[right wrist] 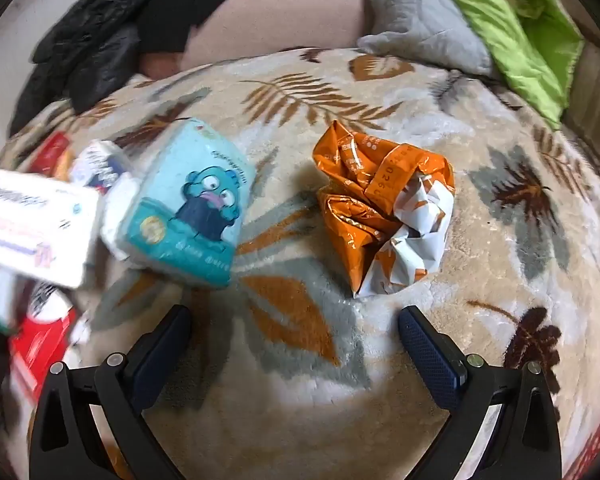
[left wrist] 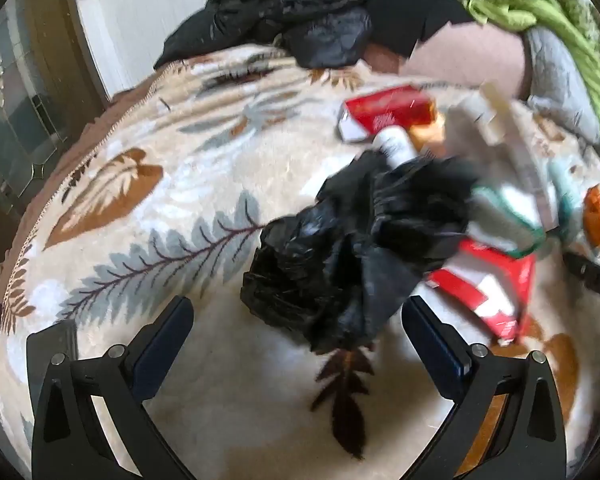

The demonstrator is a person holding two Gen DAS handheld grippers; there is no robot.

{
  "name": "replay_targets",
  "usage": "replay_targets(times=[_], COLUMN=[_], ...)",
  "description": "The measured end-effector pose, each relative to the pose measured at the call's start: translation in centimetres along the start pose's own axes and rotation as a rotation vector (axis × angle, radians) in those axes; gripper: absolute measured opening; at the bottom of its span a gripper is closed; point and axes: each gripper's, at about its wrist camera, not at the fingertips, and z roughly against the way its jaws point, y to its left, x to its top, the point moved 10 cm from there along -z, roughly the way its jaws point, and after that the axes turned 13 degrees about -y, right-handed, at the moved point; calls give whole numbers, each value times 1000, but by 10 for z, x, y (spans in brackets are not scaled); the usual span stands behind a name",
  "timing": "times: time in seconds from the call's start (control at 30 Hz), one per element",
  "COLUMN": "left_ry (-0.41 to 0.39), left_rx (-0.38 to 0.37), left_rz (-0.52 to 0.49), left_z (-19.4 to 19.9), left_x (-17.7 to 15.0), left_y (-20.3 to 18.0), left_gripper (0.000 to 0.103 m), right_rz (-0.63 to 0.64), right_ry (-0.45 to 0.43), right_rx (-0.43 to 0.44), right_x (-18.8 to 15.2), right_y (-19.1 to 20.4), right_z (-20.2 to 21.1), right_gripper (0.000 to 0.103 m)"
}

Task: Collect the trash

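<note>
A crumpled black plastic bag (left wrist: 340, 256) lies on the leaf-patterned blanket (left wrist: 147, 216), just ahead of my open, empty left gripper (left wrist: 297, 316). Around it lie red boxes (left wrist: 384, 114), a white bottle (left wrist: 394, 146) and blurred cartons. In the right wrist view a crumpled orange and white wrapper (right wrist: 384, 208) lies just beyond my open, empty right gripper (right wrist: 293, 322). A light blue tissue pack with a cartoon figure (right wrist: 187, 204) and a white box (right wrist: 31, 224) lie to its left.
A black jacket (left wrist: 295, 12) lies at the far edge of the bed. A grey pillow (right wrist: 420, 16) and a green quilt (right wrist: 528, 28) lie at the far right. A window and door frame (left wrist: 31, 92) are at left.
</note>
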Motion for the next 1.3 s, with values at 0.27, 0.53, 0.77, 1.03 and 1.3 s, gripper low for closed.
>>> replay_targets(times=[0.27,0.53,0.77,1.03,1.3], left_ry=[-186,-371,-432,-377,-329], left_rx=[-11,-2,-4,-3,-15], left_rz=[28,-8,1,9,-29], left_z=[75,188,233,222,210], left_x=[21,3,-16,-26,-32], left_y=[2,11,24,24,15], left_gripper=[103,103,103,103,103], right_rz=[4,43,103,137,107], right_ry=[-295,-528,-609,-599,-514], right_rx=[3,101,122,123,83], right_x=[19,4,-29,-44,-47], right_y=[-1,13,10,12,4], right_z=[102,211,266,270,250], right_gripper=[103,103,103,103,103])
